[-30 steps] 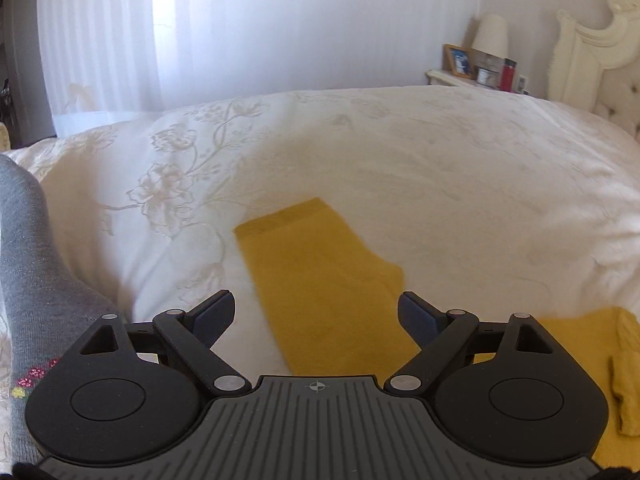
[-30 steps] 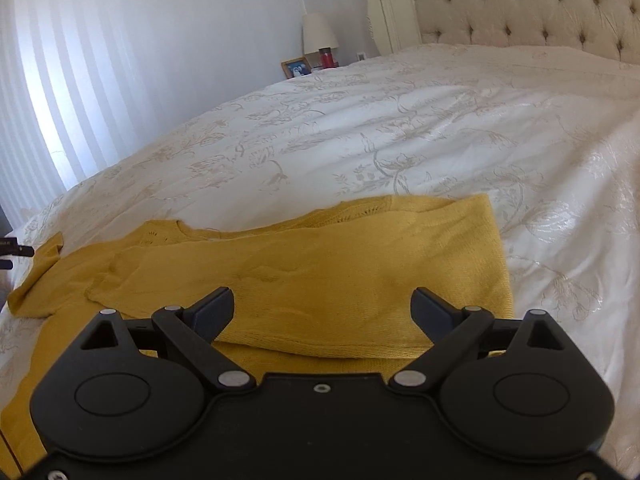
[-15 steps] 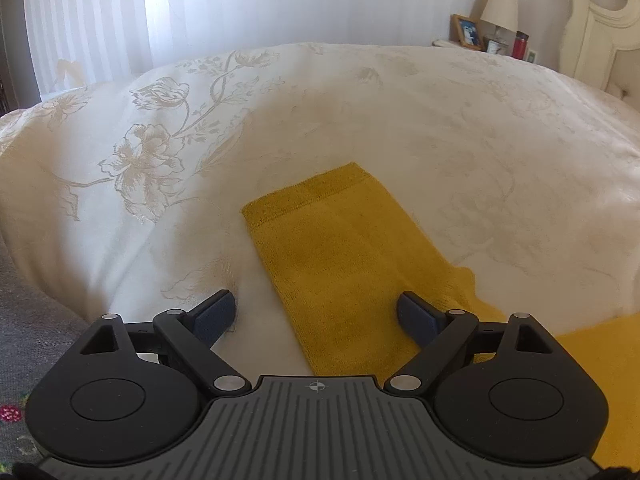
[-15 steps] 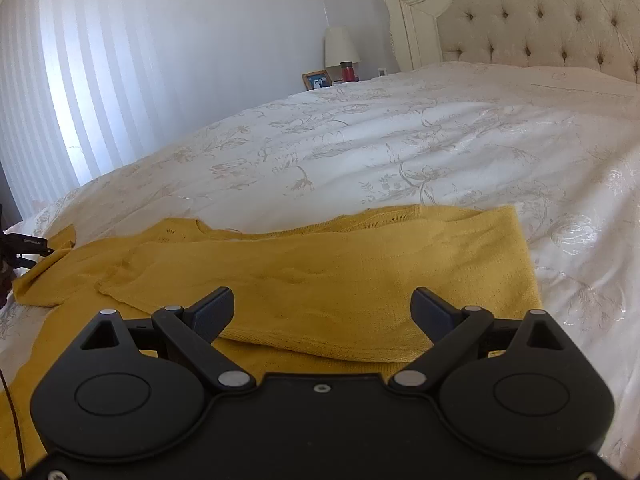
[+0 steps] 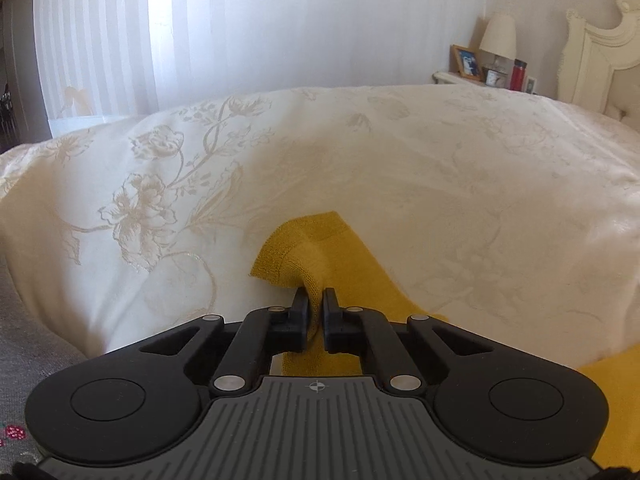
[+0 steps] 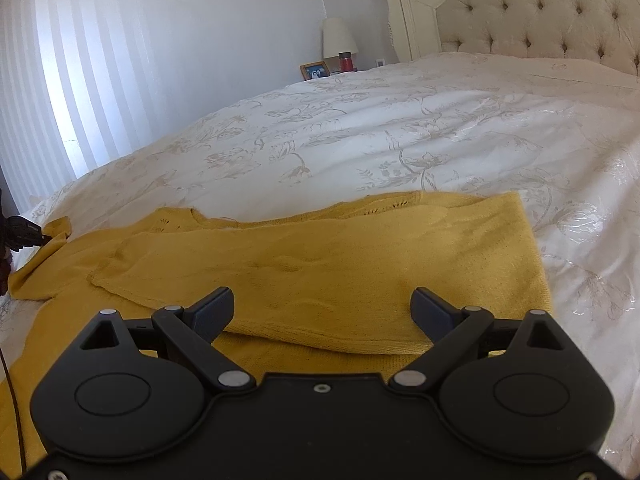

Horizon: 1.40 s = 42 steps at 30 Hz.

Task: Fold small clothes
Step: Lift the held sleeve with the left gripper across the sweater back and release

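Clearly the left gripper [image 5: 315, 300] pinches the sweater's [image 6: 340, 256] sleeve [image 5: 316, 252] to fold it inward; the right gripper [image 6: 323, 307] hovers, jaws apart.

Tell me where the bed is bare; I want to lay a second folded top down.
Bare bedspread runs from the yellow sweater to the headboard, and right of the sweater's edge. Crowded: the near strip under the open right tongs, and the sleeve pinched in the left tongs, beside a grey garment.

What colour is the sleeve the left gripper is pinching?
Mustard yellow knit sleeve; clearest in the left wrist view.
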Tool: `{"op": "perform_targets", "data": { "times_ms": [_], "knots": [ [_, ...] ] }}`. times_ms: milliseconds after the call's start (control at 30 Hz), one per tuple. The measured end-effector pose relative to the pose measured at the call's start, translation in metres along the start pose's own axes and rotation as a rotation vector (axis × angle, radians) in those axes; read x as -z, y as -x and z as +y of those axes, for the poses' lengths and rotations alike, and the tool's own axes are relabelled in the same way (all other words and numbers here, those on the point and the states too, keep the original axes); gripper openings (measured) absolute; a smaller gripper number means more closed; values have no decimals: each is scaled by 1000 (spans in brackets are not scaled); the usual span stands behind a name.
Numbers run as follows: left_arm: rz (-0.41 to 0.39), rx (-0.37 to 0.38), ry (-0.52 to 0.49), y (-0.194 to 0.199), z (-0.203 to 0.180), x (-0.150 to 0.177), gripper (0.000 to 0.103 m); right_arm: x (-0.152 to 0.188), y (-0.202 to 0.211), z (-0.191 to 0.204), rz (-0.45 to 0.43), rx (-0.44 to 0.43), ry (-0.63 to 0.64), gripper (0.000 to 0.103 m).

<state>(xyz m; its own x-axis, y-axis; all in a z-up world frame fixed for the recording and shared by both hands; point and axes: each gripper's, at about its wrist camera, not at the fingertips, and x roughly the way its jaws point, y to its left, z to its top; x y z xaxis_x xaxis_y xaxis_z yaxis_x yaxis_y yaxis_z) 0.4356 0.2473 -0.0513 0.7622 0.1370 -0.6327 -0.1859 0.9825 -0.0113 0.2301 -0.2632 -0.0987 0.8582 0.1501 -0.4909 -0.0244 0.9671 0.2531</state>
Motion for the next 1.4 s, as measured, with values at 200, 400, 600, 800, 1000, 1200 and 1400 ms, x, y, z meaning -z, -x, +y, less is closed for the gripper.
{"op": "perform_targets", "data": {
  "times_ms": [200, 400, 600, 800, 1000, 1200, 1400],
  "knots": [
    [-87, 64, -54, 63, -36, -13, 6, -6, 3, -3, -15, -6, -31, 96],
    [-178, 199, -178, 138, -105, -24, 6, -14, 13, -8, -46, -9, -68, 96],
    [-230, 394, -206, 185, -186, -21, 6, -22, 24, -15, -83, -20, -109, 96],
    [-231, 575, -251, 198, -275, -2, 6, -30, 32, -26, -108, -20, -154, 96],
    [-161, 702, -262, 187, -346, 42, 7, -34, 33, -41, -96, -7, -230, 96],
    [-31, 727, -288, 159, -382, 85, 30, -33, 28, -63, -57, 56, -331, 96],
    [-86, 720, -333, 173, -367, 96, 44, -30, 23, -77, -52, 98, -375, 96]
  ]
}}
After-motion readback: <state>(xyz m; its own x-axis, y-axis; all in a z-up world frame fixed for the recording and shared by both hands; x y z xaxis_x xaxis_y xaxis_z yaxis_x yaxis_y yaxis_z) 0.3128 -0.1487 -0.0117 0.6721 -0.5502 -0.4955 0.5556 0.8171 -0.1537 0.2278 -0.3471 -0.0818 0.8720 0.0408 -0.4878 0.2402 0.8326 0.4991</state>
